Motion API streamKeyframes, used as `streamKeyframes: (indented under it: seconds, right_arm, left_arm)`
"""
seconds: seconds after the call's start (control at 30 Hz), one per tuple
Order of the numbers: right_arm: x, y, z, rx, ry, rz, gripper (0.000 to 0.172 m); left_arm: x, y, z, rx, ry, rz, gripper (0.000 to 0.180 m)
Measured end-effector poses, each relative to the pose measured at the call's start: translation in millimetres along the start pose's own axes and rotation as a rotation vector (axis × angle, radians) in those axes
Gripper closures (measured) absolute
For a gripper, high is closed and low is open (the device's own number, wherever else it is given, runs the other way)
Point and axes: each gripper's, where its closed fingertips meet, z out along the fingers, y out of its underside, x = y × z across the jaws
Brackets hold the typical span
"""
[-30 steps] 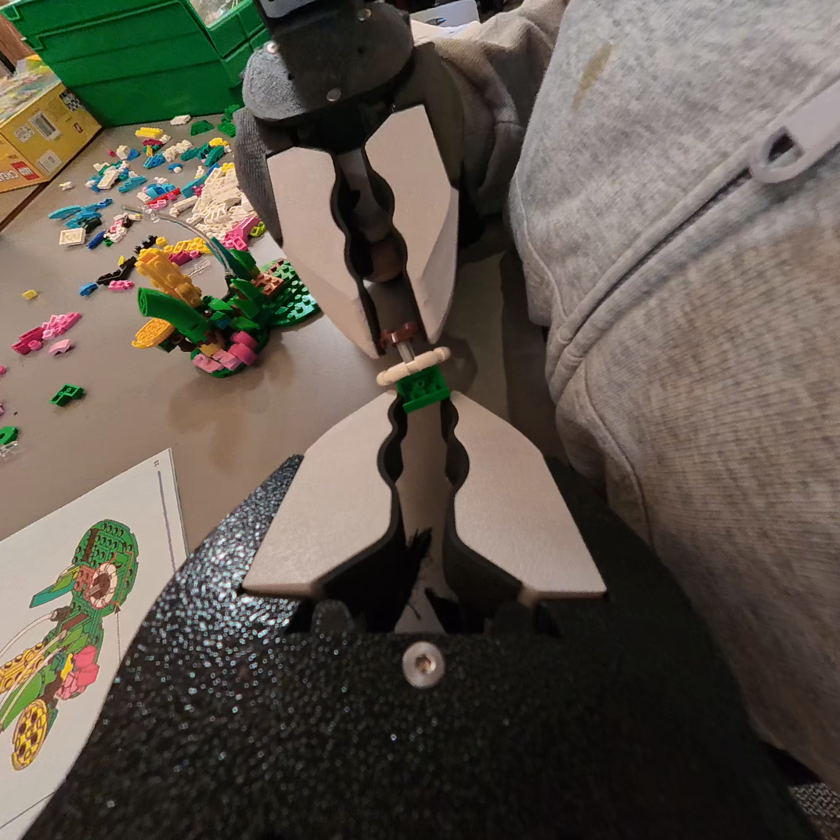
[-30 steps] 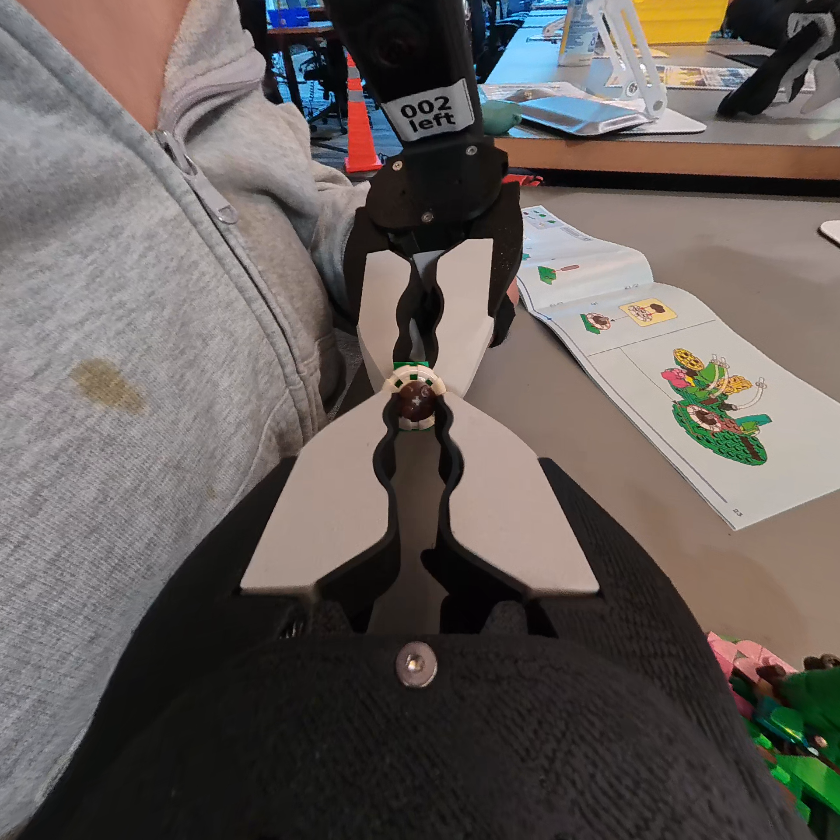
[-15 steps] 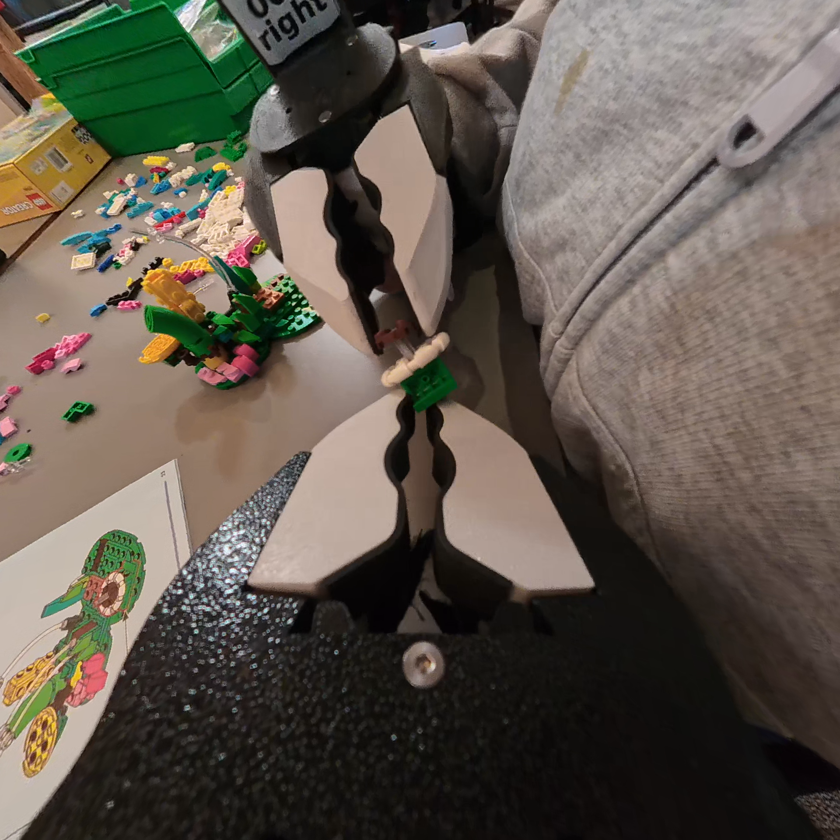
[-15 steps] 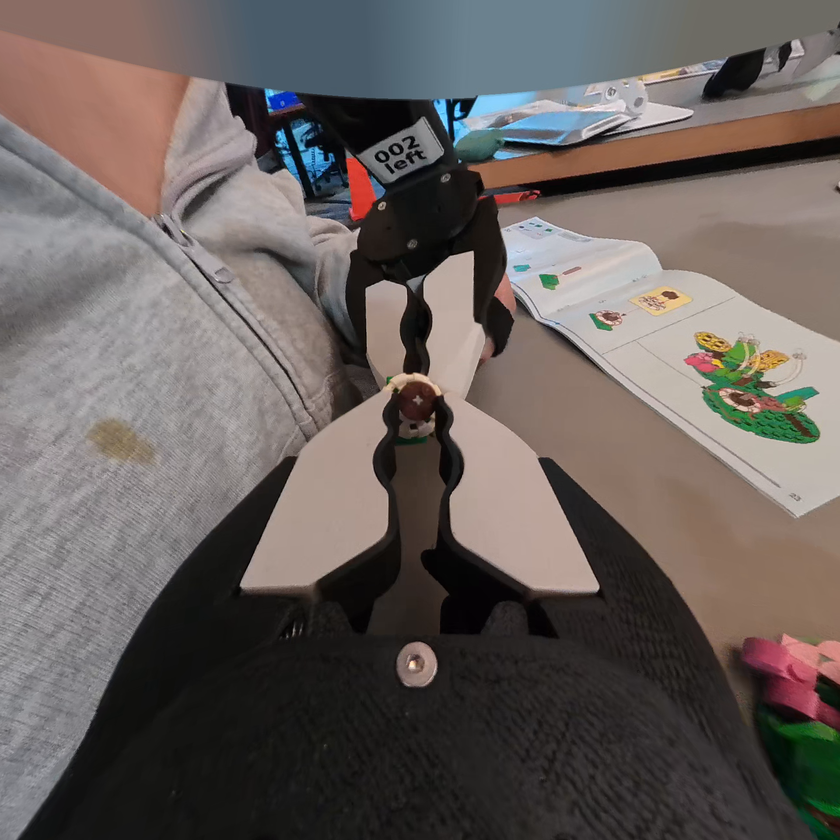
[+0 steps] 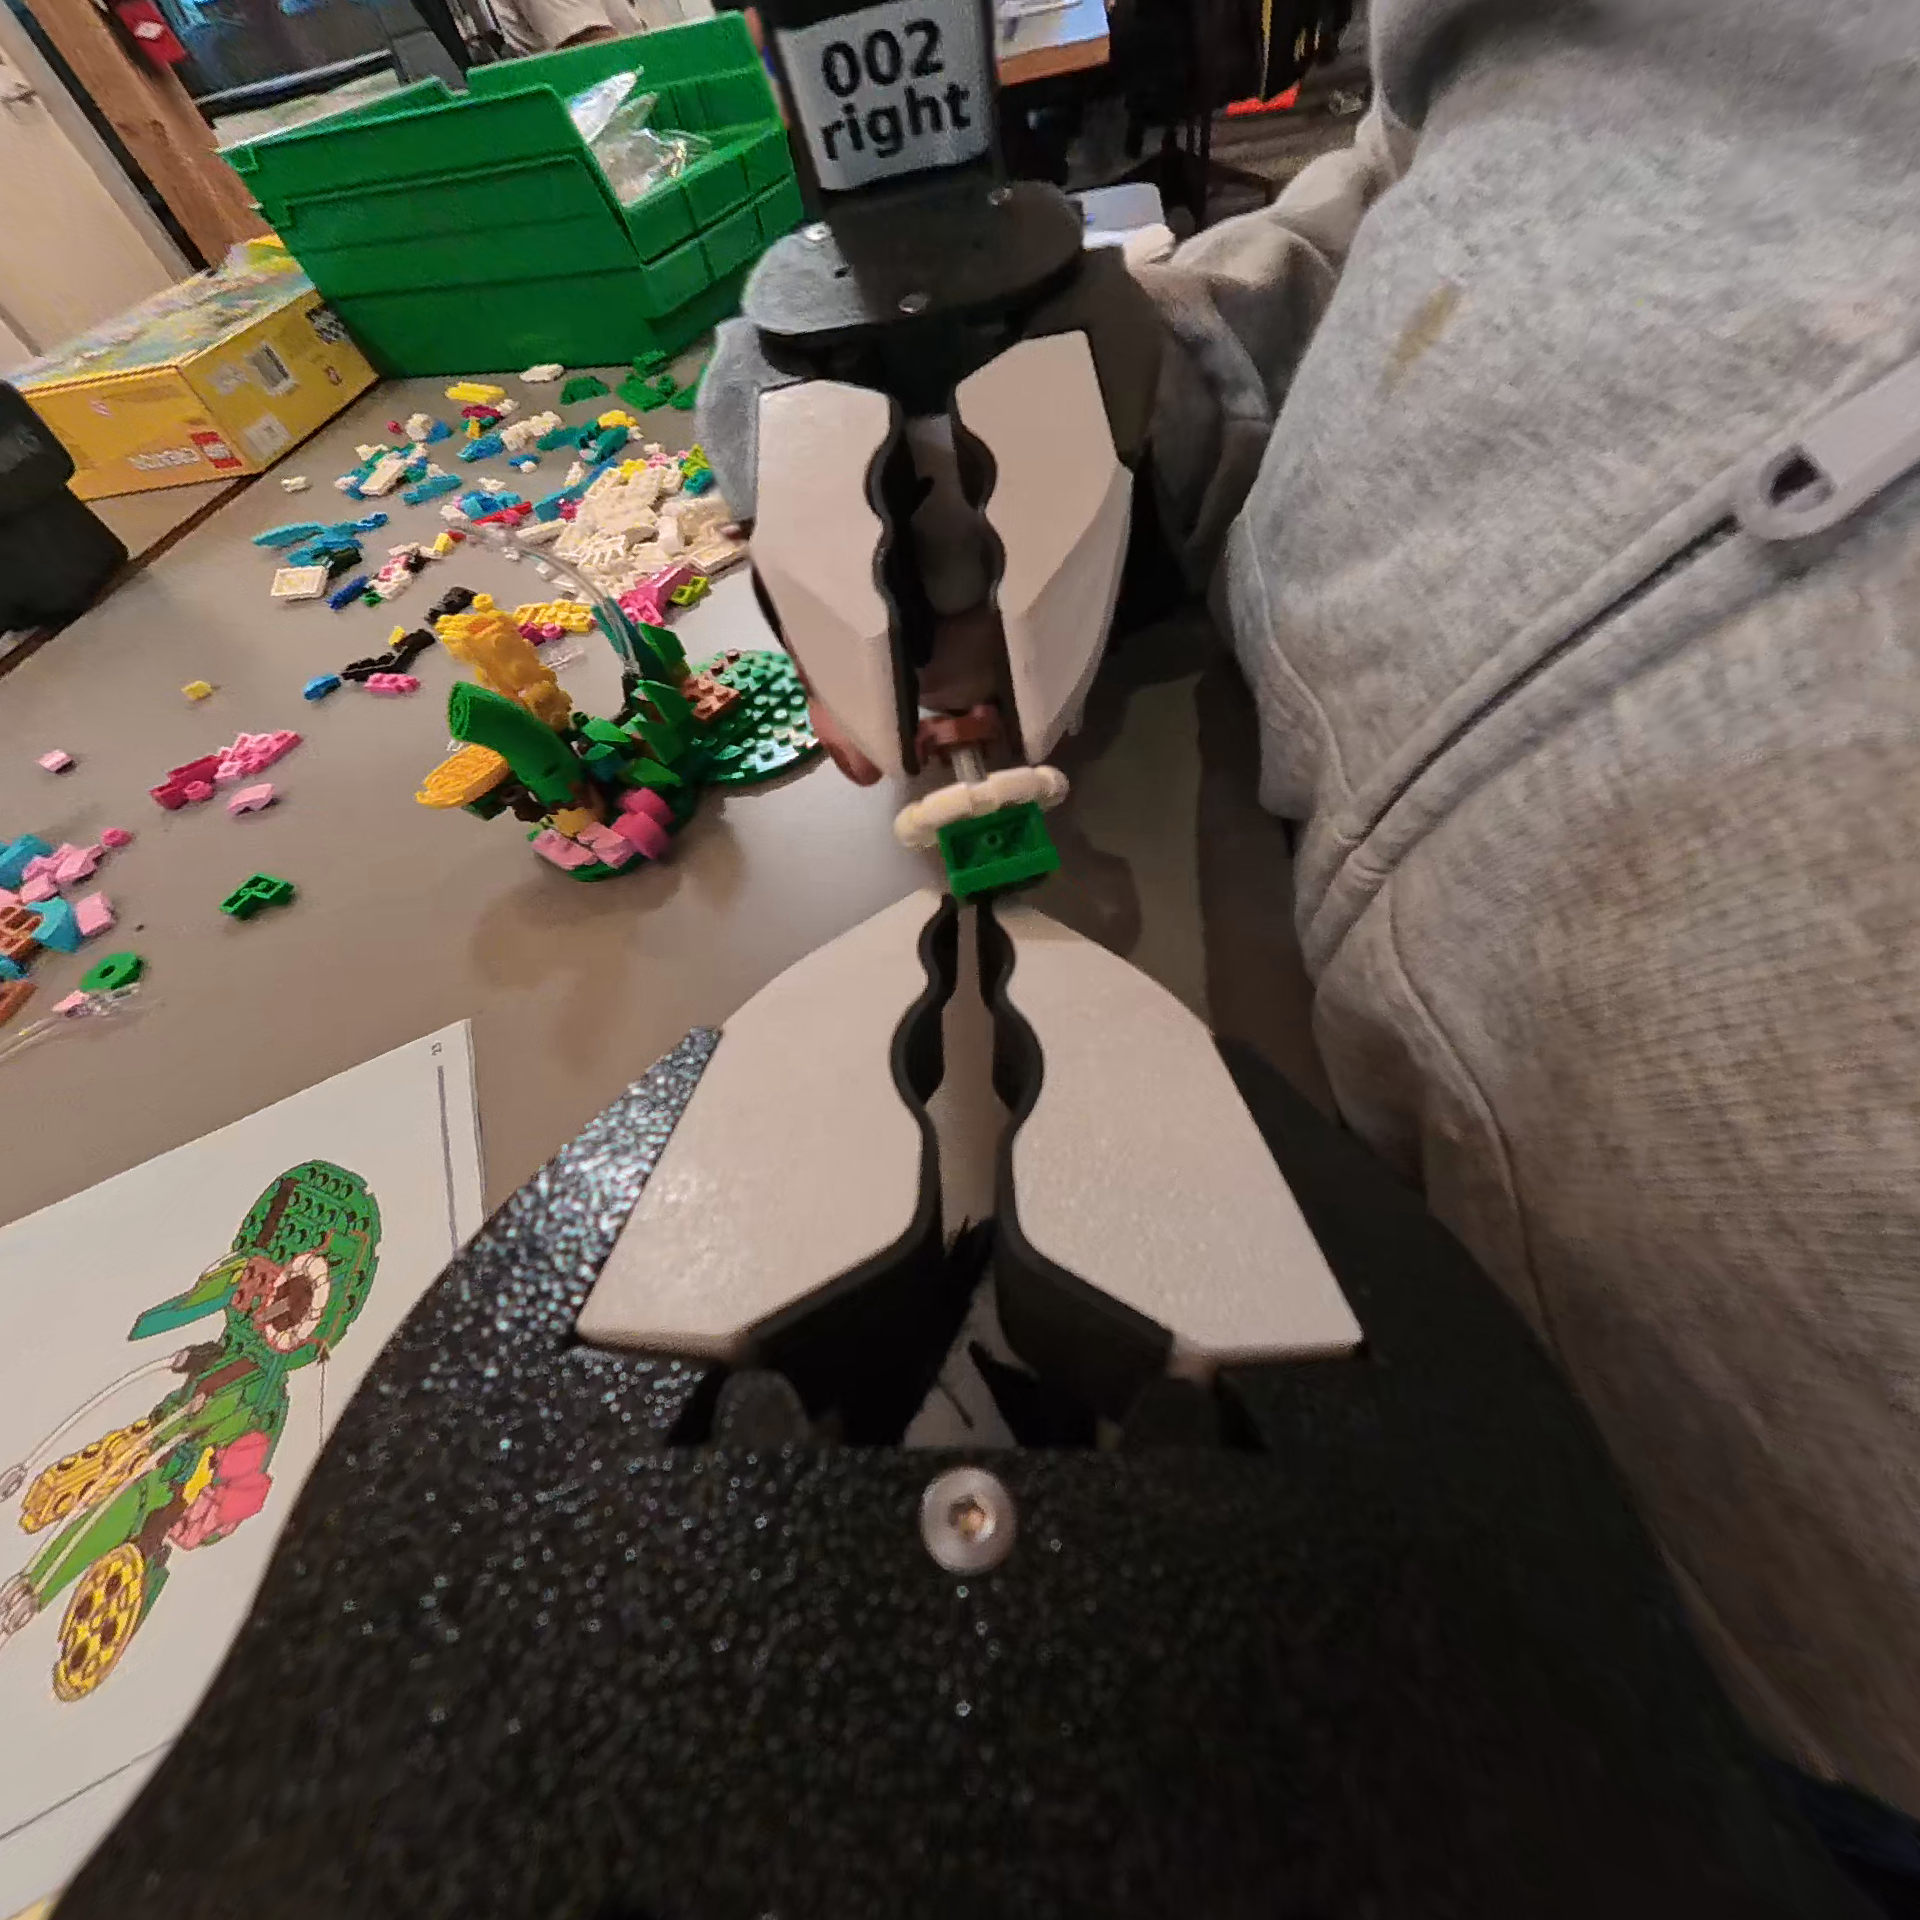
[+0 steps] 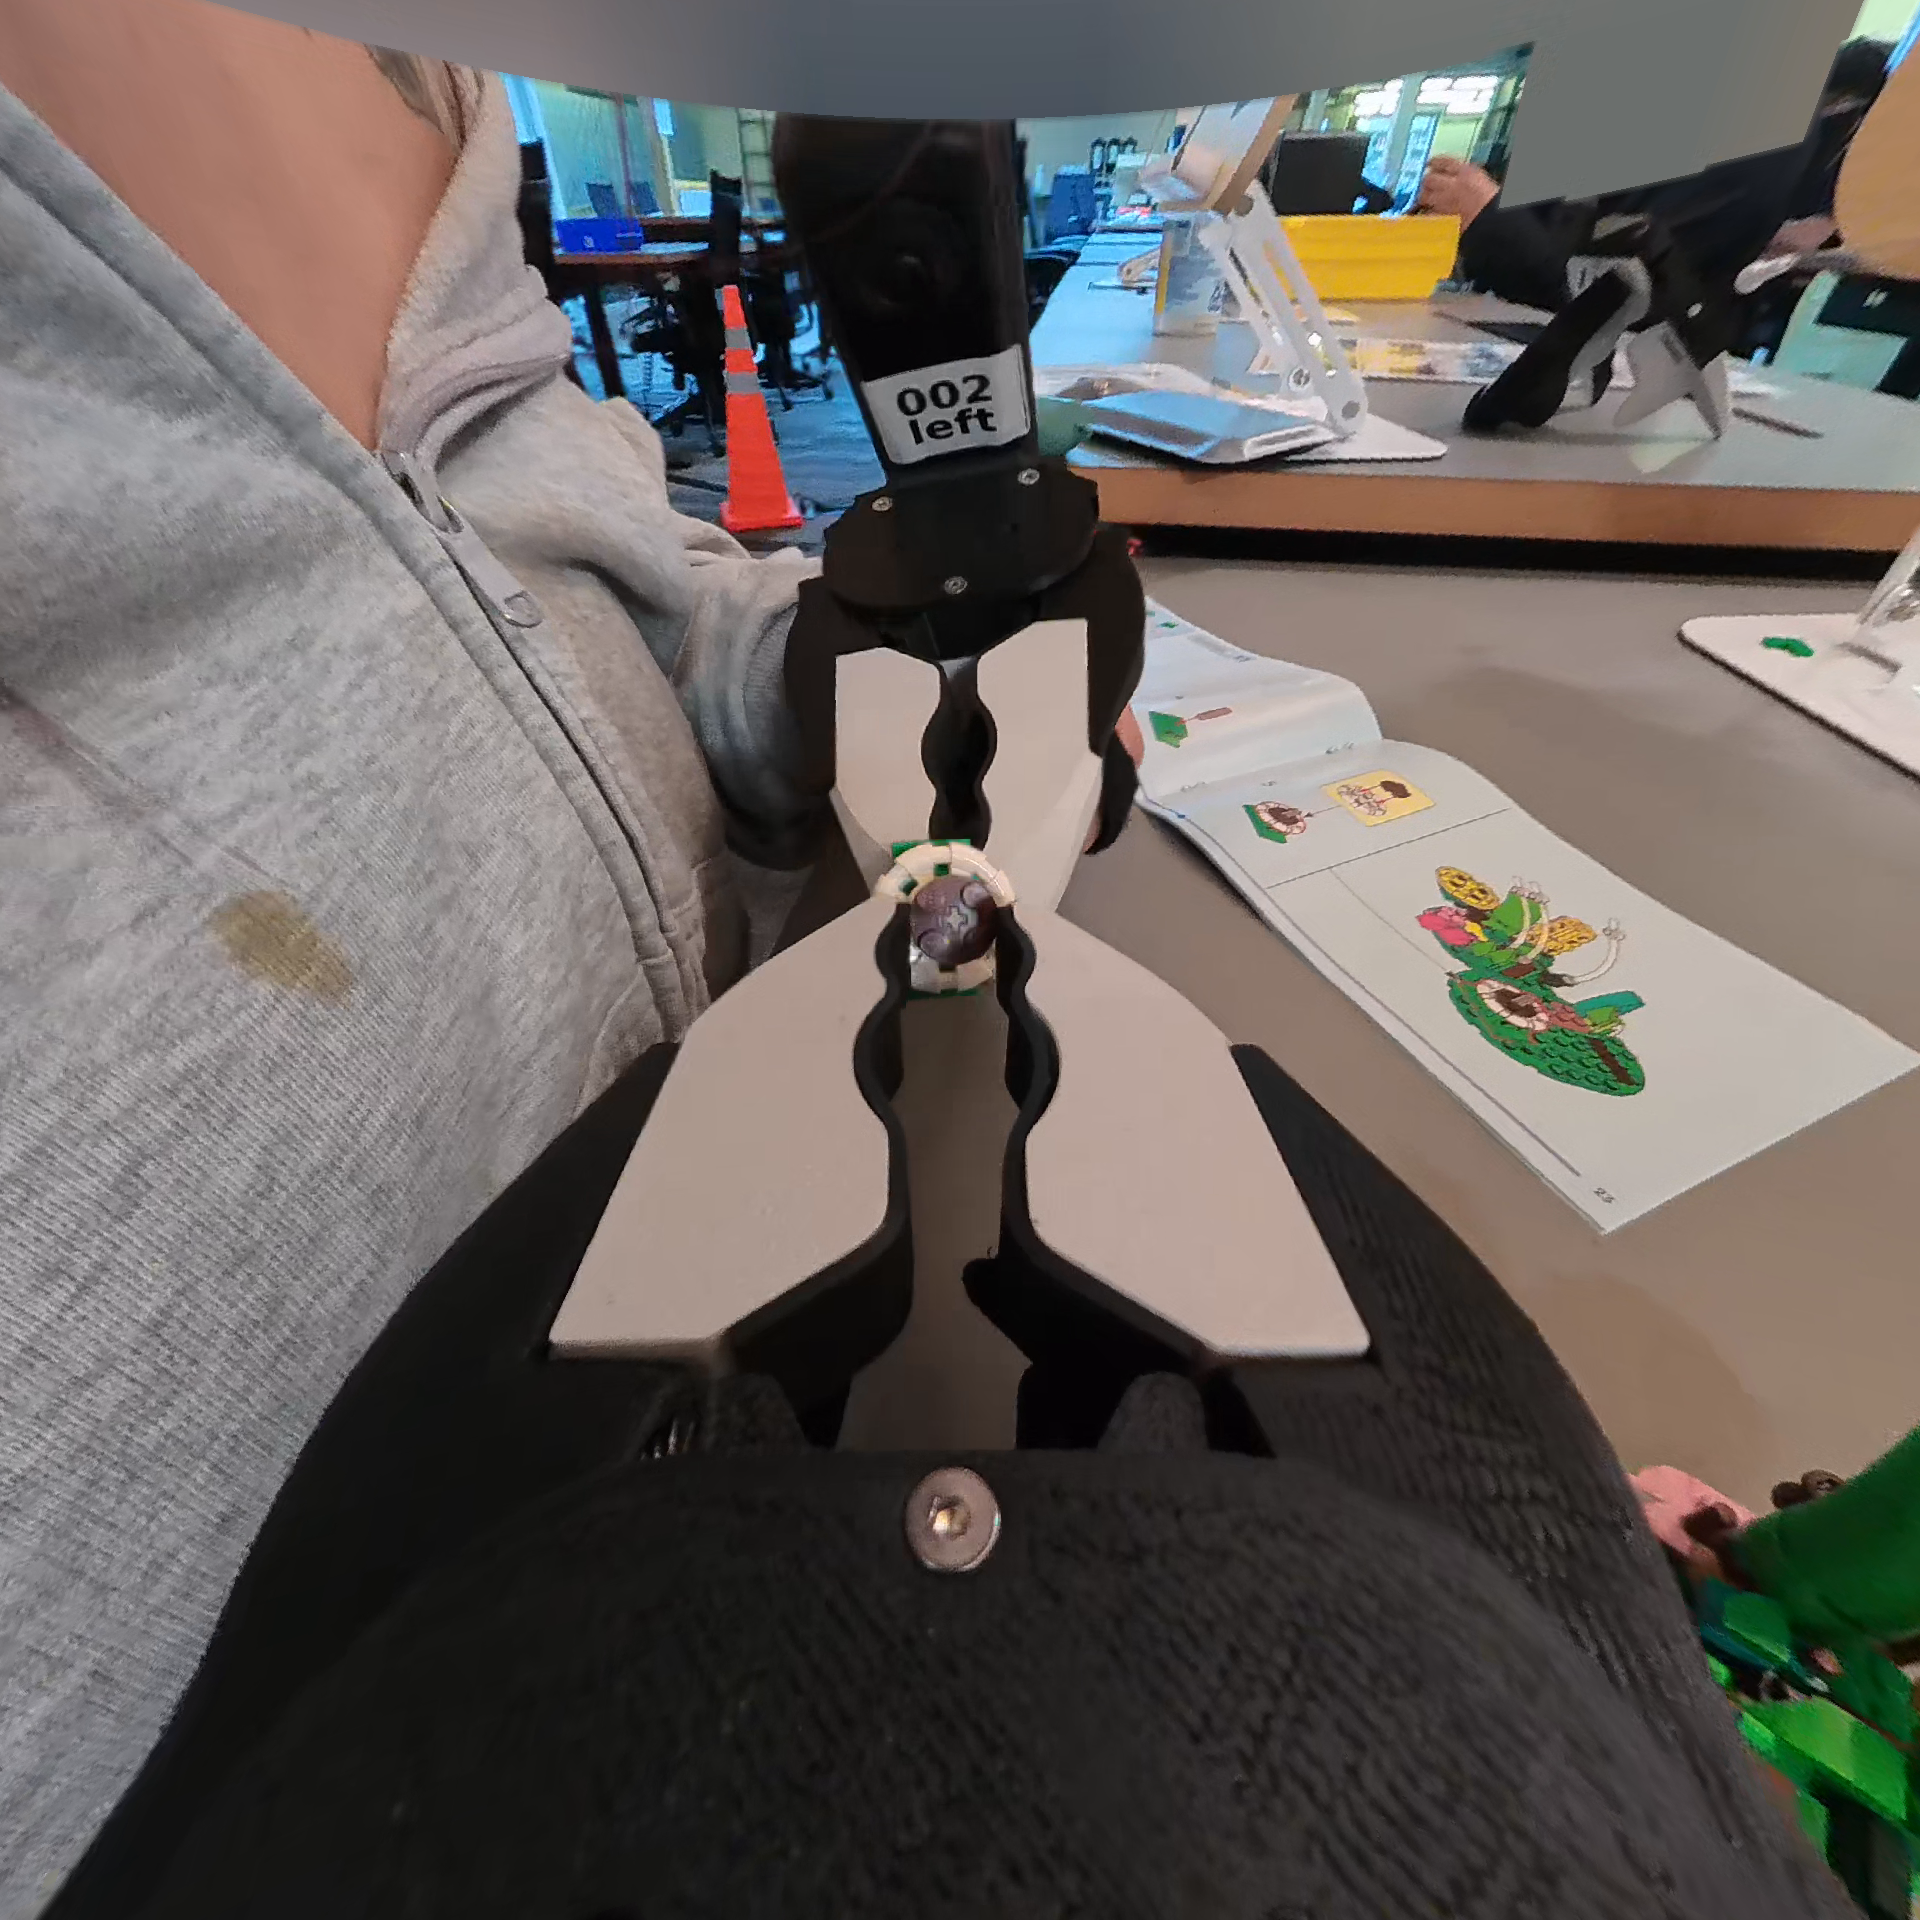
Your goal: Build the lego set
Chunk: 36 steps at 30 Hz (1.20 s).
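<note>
Far left in the left wrist view, loose bricks (image 5: 499,488) lie scattered over the grey table (image 5: 416,935) before green bins (image 5: 499,229) and a yellow box (image 5: 187,405). A half-built plant model (image 5: 582,748) stands just beside them, and an open instruction booklet (image 5: 208,1299) lies at the near edge, so open room lies mostly between model and booklet. At centre the two grippers meet tip to tip above the table, close to the person's grey hoodie (image 5: 1558,831), which crowds the right side. The left gripper (image 5: 971,904) is almost fully closed, its tips pinching the lower edge of a small green brick (image 5: 995,850) under a cream petal ring (image 5: 977,798). The right gripper (image 6: 948,935) is narrowly parted, pressed on the brown round cap (image 6: 951,923) at the assembly's other end. Held from both ends, the little flower is likely steadied for pushing its parts together
</note>
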Motion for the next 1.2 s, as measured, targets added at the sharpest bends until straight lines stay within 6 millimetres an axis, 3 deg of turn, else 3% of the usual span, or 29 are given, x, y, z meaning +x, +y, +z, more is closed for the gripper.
streamKeyframes:
  seconds: [0.27, 0.5, 0.67, 0.83, 1.2]
  right_arm:
    - [5, -4, -4, 0.037, 0.056, -0.053, 0.158]
    - [4, -6, -8, 0.053, 0.083, -0.151, 0.158]
    - [6, -4, -10, 0.046, 0.106, -0.191, 0.158]
    - [7, -9, -12, 0.086, 0.114, -0.184, 0.158]
    - [0, -20, -10, 0.174, 0.078, -0.151, 0.158]
  left_arm:
    - [-7, -3, -3, 0.030, -0.018, -0.081, 0.176]
    - [-12, 4, -3, -0.032, -0.077, -0.011, 0.176]
    - [-13, 3, -6, -0.015, -0.091, 0.009, 0.161]
    - [-4, -20, -10, 0.152, -0.022, -0.048, 0.153]
    - [-6, -32, -12, 0.246, -0.056, -0.046, 0.163]
